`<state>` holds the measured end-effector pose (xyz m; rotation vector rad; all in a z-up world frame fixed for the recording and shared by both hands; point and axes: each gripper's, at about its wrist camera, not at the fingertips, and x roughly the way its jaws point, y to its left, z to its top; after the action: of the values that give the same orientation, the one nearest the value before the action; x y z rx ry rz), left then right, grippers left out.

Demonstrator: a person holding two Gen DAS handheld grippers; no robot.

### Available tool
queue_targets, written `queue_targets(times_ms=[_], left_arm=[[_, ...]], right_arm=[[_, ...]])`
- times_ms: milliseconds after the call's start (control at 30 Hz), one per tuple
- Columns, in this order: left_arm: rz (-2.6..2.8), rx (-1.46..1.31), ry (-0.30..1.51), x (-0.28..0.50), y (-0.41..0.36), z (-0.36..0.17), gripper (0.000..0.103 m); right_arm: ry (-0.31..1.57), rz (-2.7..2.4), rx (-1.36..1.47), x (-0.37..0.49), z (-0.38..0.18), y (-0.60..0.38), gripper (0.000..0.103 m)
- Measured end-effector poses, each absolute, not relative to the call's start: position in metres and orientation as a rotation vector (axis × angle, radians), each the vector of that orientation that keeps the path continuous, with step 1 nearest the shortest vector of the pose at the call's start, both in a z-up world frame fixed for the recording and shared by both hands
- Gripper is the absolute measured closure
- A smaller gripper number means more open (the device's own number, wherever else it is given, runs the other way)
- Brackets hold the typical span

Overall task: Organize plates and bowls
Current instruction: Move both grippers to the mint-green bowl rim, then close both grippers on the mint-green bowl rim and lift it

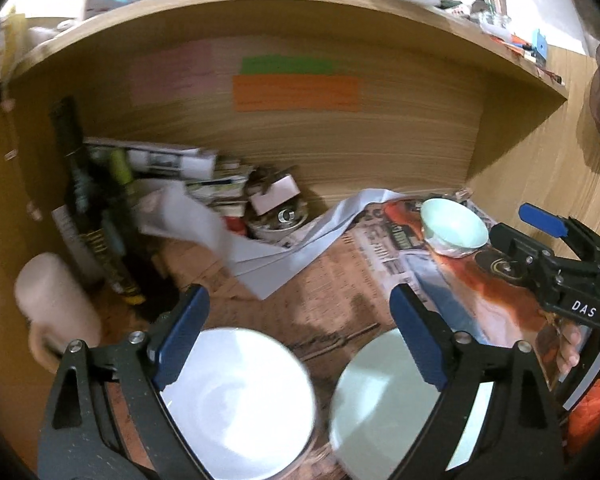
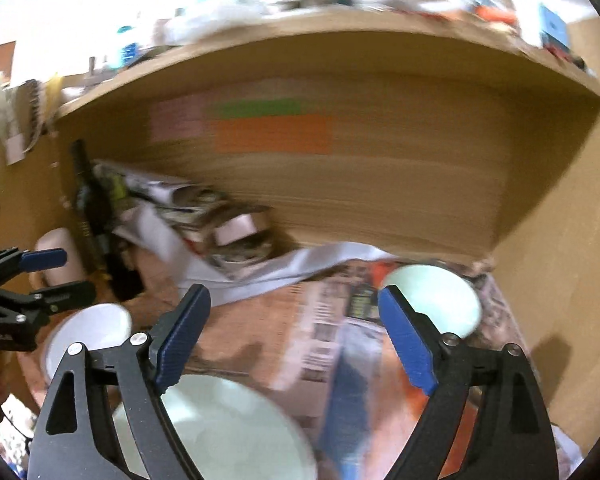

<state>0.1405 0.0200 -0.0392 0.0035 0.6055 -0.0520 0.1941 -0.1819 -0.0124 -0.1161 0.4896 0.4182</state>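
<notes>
Three dishes are sitting apart on the worktop (image 1: 340, 280): white bowl (image 1: 236, 404), green plate (image 1: 384, 404), green bowl (image 1: 454, 226). Nothing's looking stacked yet, and both the left gripper (image 1: 300, 344) and right gripper (image 2: 296, 336) are hanging with fingers wide, holding nothing.

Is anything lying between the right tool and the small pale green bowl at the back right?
Nothing visible: only flat newspaper lies between the open right tool and the small pale green bowl.
</notes>
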Motion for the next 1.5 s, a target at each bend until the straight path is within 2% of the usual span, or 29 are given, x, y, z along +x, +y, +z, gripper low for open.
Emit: queue_targets(times_ms=[333,567,800,933,1067,1167,1267,1333,1400,1500], left_arm=[[-0.129,0.045,0.675,0.208,-0.036,-0.048,0.01],[-0.171,0.025,0.8,0.264,-0.062,-0.069,0.01],[-0.153,0.048,0.885,0.308,-0.083,-0.086,0.01],[-0.151,0.086,0.906,0.328,-0.095,-0.092,0.01],[-0.178,0.101,0.911,0.34,-0.104,-0.095,0.01],[-0.201,0.101,0.912,0.346,-0.111,-0.098,0.01],[-0.207,0.114,0.928,0.352,-0.116,-0.104,0.011],[-0.199,0.111,0.941,0.357,-0.118,-0.108,0.014],[-0.199,0.105,0.957,0.36,-0.117,-0.111,0.021],[-0.209,0.081,0.973,0.362,-0.114,-0.112,0.024]], right_arm=[[0.557,0.204,-0.068,0.241,-0.03,-0.252,0.019],[0.645,0.11,-0.048,0.285,-0.053,-0.273,0.02],[0.757,0.073,0.013,0.333,-0.081,-0.293,0.044],[0.83,0.046,0.044,0.354,-0.098,-0.302,0.066],[0.859,0.028,0.043,0.36,-0.108,-0.303,0.073],[0.898,0.038,0.041,0.363,-0.117,-0.303,0.086],[0.893,0.042,0.043,0.36,-0.117,-0.303,0.086],[0.895,0.071,0.061,0.353,-0.114,-0.303,0.087],[0.904,0.096,0.06,0.352,-0.112,-0.297,0.087],[0.918,0.148,0.04,0.343,-0.111,-0.286,0.087]])
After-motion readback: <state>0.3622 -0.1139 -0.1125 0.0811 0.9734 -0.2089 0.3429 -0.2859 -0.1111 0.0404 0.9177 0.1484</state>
